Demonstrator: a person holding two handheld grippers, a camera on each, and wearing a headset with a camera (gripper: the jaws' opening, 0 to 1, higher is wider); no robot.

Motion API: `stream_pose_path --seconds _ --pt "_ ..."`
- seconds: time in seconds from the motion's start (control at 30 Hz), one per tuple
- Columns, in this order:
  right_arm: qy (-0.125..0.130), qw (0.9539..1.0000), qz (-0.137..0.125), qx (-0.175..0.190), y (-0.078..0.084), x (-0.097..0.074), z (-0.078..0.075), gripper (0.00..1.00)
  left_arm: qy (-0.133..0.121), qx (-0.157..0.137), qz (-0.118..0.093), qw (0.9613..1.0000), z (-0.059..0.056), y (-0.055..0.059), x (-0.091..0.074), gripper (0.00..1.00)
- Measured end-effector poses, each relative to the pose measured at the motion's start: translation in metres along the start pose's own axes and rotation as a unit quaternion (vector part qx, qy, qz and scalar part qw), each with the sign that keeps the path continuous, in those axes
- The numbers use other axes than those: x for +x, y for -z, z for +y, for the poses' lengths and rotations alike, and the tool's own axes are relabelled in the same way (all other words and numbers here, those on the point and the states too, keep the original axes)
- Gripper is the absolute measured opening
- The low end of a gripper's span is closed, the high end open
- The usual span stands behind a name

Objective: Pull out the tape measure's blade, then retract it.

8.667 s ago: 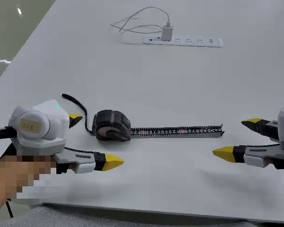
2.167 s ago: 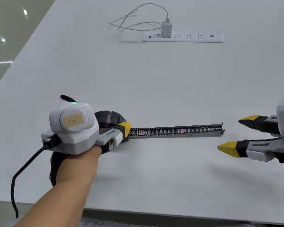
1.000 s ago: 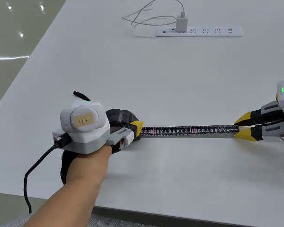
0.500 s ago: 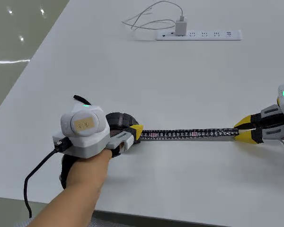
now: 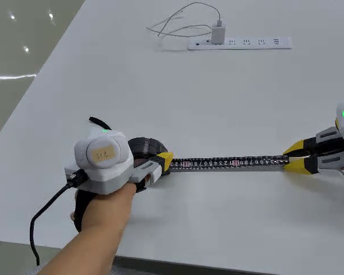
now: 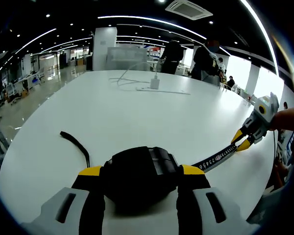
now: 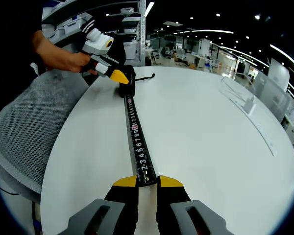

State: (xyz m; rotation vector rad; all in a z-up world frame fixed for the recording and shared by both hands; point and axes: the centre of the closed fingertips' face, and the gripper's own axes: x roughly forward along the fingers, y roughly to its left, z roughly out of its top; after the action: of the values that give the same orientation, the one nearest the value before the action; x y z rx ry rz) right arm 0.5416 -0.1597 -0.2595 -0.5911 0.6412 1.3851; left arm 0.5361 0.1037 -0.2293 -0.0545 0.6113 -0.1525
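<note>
Resting on the white table (image 5: 218,91), the black tape measure (image 5: 142,148) is found toward the near left side, its case clamped between the yellow-tipped jaws of the left gripper (image 6: 142,172), which is held in a person's hand (image 5: 106,199). The blade (image 5: 229,162) is drawn out of the case and laid flat along the tabletop, with its printed numbers facing up. Its far end is pinched by the right gripper (image 5: 292,158), whose jaws are brought together on it so that nothing but the blade is left between the tips; in the right gripper view the blade is seen running straight away from those tips to the case. A black wrist strap (image 6: 76,143) is trailed loosely on the table behind the case. Well apart, at the far side, a white power strip (image 5: 239,43) is laid, with a charger (image 5: 218,33) plugged into it and a white cable (image 5: 178,23) looped beside it.
</note>
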Motion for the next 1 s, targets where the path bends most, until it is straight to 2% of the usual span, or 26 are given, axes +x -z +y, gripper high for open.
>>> stream_pose_path --seconds 0.37,1.0 --pt "-0.01 0.9998 -0.008 -0.012 -0.014 0.013 0.005 0.09 0.002 -0.001 -0.001 1.0 0.0 0.0 0.0 0.53" --pt "-0.023 0.9995 -0.015 -0.016 -0.029 0.027 0.009 0.09 0.004 -0.001 0.0 1.0 0.0 0.0 -0.001 0.53"
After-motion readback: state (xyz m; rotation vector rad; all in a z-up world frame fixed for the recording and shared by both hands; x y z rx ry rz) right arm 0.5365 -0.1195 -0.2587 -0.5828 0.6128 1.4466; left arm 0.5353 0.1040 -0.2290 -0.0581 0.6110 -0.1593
